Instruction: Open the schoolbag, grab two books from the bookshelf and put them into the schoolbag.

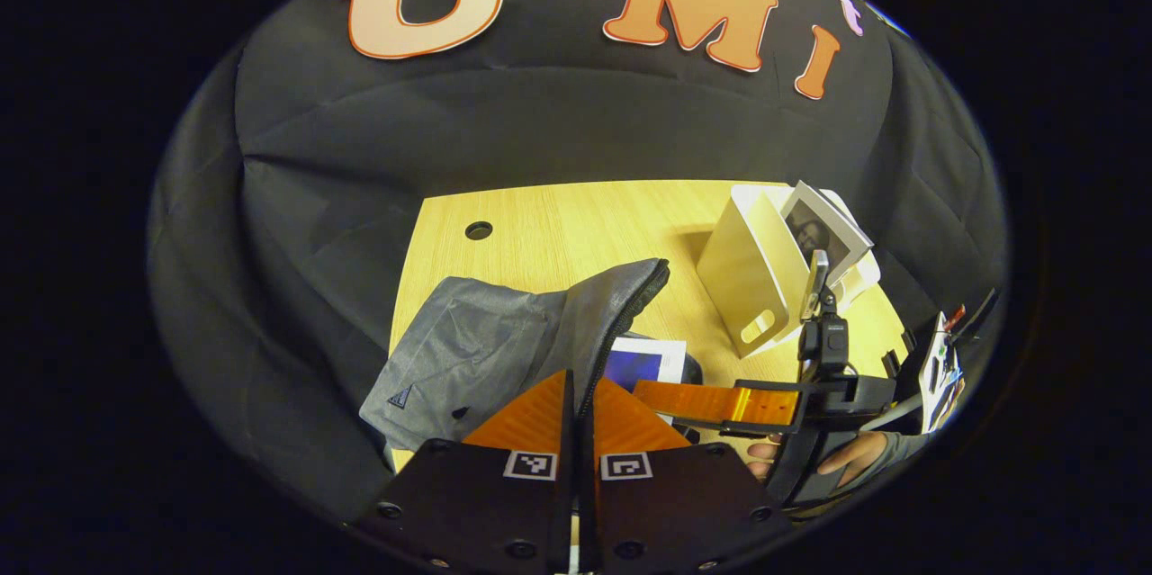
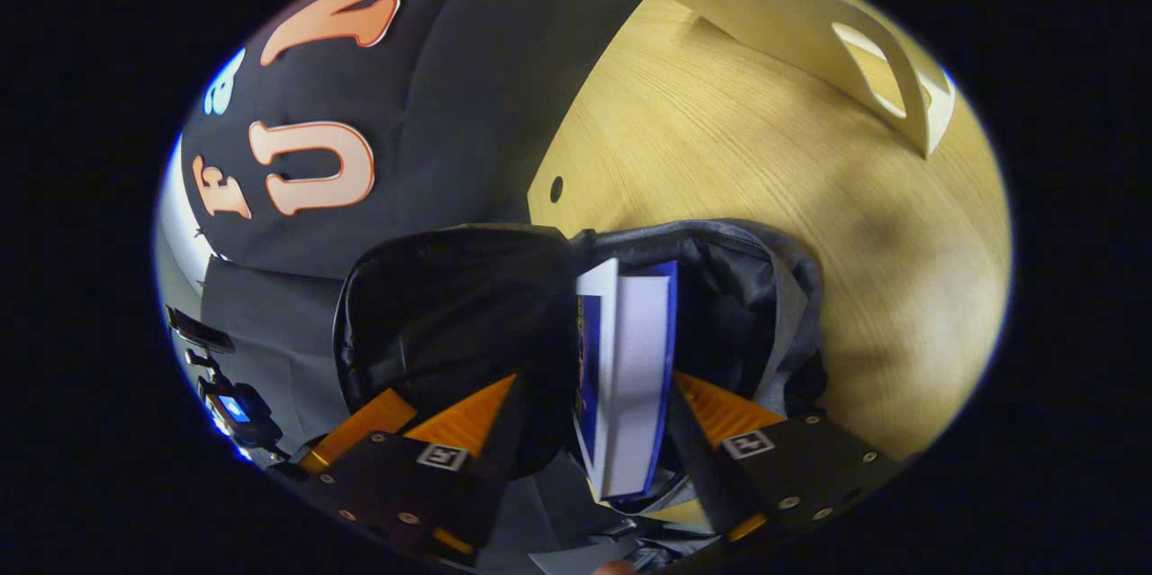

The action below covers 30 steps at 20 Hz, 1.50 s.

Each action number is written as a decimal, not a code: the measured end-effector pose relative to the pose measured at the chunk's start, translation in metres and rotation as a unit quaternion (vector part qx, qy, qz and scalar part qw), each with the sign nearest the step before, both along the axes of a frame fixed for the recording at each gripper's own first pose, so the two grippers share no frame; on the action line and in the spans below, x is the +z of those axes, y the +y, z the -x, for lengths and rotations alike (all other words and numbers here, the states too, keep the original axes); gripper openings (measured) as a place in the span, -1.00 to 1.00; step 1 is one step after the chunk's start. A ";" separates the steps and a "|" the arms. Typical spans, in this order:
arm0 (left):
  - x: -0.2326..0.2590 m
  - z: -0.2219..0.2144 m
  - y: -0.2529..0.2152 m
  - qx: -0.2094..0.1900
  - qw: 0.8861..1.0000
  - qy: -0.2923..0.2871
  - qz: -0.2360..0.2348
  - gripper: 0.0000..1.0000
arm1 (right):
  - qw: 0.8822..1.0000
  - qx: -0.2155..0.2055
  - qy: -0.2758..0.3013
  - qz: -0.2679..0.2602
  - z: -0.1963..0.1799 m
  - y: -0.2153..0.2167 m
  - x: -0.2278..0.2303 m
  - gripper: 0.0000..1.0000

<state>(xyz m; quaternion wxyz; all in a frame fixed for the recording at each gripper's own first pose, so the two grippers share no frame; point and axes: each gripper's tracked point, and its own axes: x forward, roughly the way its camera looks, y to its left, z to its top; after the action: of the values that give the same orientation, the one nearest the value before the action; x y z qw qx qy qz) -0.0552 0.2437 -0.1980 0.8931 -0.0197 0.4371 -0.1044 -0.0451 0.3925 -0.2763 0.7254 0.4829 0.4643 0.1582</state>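
In the left gripper view, the grey schoolbag lies on the wooden table, near the table's left edge. The left gripper has its two orange fingers pressed together on the raised rim of the schoolbag, right at the zipper edge, and lifts that flap up. Just right of the raised flap, a blue and white book sits in the mouth of the schoolbag. Right of the schoolbag the right gripper reaches in sideways, with a hand behind it. Behind that gripper, well right of the schoolbag, stands the cream bookshelf with another book leaning in it.

In the right gripper view, the schoolbag gapes open, its dark inside to the left and its grey rim curving round to the right. The book stands on edge in the opening, between the fingers of the right gripper. The fingers are spread wide; the right one lies close against the book's cover, the left one stands off from it, and whether they grip it I cannot tell. Beyond the schoolbag, up and to the right, the bookshelf stands on the table.
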 end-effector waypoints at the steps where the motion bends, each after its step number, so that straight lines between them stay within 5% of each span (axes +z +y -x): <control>1: -0.001 0.000 0.000 0.005 1.000 0.001 0.000 -0.92 | 0.999 0.012 0.017 0.024 0.011 -0.002 -0.009 0.95; 7: -0.005 0.004 0.000 0.031 0.999 0.008 0.000 -0.92 | 0.995 0.061 0.032 0.073 0.041 -0.043 0.006 0.96; 18: -0.020 0.003 -0.014 0.038 0.999 0.028 -0.025 -0.92 | 0.966 0.085 0.004 0.242 0.036 -0.211 0.049 0.97; 26: -0.030 0.006 -0.024 0.058 0.997 0.042 -0.026 -0.92 | 0.929 0.122 -0.038 0.347 0.002 -0.297 0.099 0.97; 30: -0.033 0.010 -0.024 0.064 0.996 0.048 -0.030 -0.92 | 0.899 0.140 -0.065 0.410 -0.040 -0.333 0.119 0.97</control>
<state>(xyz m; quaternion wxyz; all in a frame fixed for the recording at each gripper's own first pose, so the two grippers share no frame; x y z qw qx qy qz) -0.0648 0.2193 -0.2309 0.8762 -0.0261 0.4801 -0.0328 -0.0053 0.0595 -0.1575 0.8581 0.0614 0.5027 0.0853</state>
